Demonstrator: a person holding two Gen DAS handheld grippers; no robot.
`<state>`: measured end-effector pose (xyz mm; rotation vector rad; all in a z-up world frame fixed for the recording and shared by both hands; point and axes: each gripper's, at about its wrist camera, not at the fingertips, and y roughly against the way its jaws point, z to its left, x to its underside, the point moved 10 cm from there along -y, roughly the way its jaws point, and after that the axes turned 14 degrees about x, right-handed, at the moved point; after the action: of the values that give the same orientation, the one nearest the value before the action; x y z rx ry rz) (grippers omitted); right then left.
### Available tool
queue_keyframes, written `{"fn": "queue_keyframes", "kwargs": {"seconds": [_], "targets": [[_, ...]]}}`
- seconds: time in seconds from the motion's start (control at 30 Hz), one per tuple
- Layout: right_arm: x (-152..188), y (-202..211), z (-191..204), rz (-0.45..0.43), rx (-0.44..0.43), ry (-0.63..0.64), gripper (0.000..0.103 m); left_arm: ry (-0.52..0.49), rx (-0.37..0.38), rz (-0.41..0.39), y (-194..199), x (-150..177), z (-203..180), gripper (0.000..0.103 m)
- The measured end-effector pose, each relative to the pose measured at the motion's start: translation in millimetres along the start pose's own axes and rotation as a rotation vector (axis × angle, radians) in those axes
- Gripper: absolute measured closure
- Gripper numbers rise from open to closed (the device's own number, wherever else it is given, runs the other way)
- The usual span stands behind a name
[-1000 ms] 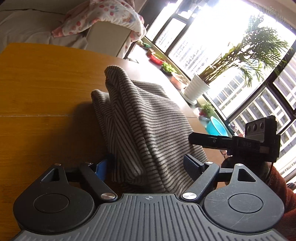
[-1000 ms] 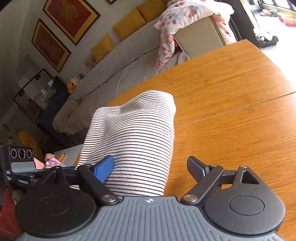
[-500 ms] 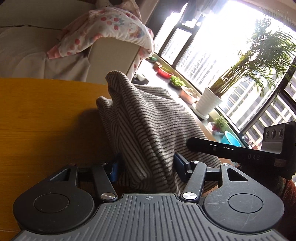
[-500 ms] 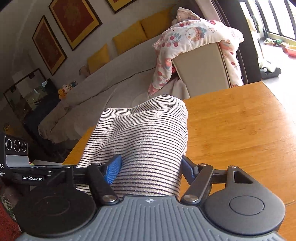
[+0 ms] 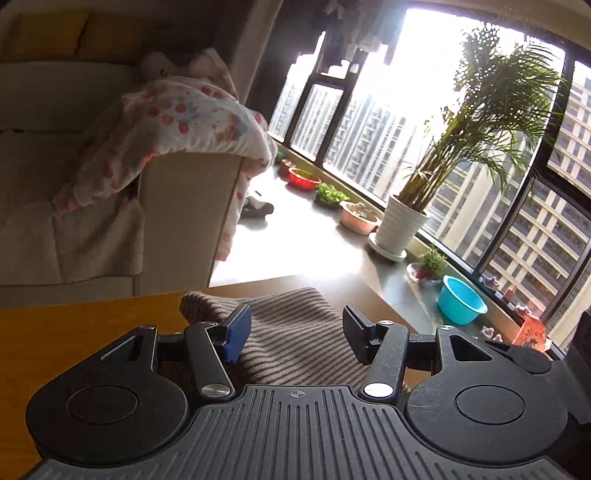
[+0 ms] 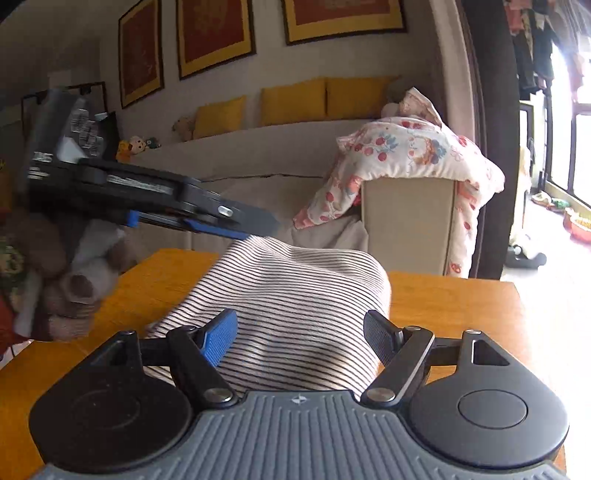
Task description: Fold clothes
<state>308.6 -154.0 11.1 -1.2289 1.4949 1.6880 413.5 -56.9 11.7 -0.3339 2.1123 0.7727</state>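
One striped garment (image 6: 295, 295) lies bunched on the wooden table (image 6: 461, 310). Two grippers: left gripper (image 5: 297, 332) and right gripper (image 6: 301, 336), each with jaws spread wide, cloth between the fingers, not pinched. One floral blanket (image 6: 406, 151) drapes the sofa.

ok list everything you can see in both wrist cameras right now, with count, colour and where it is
striped garment: one, grey-and-cream stripes, bunched on the table between both grippers' fingers
table: one, orange-brown wood, under the garment
sofa: one, beige, behind the table
cushions: three, yellow, along the sofa back
blanket: one, white with red print, draped over the sofa arm
framed pictures: three, red with gold frames, on the wall
palm: one, green, in a white pot by the window
basin: one, turquoise, on the window ledge
left gripper: black, blue pad, open around the garment
right gripper: black, blue pad, open around the garment
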Motion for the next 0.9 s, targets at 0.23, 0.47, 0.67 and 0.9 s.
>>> {"fn": "queue_keyframes", "kwargs": {"seconds": [0.23,0.47,0.67,0.9], "targets": [[27.3,-23.4,44.4,0.026,0.114,0.257,0.017,0.045,-0.040,0.033,-21.1,15.5,33.9,0.044],[26.4,5.3,23.6,0.051,0.080,0.111,0.000,0.068,-0.075,-0.093,36.2,20.2,7.7,0.030],[55.8,43.7,-14.1,0.143,0.134,-0.106,0.000,0.059,-0.158,-0.091,86.8,79.6,-33.2,0.000],[99.8,74.6,-10.0,0.217,0.264,-0.128,0.000,0.026,-0.371,-0.001,110.6,155.0,-69.2,0.000]]}}
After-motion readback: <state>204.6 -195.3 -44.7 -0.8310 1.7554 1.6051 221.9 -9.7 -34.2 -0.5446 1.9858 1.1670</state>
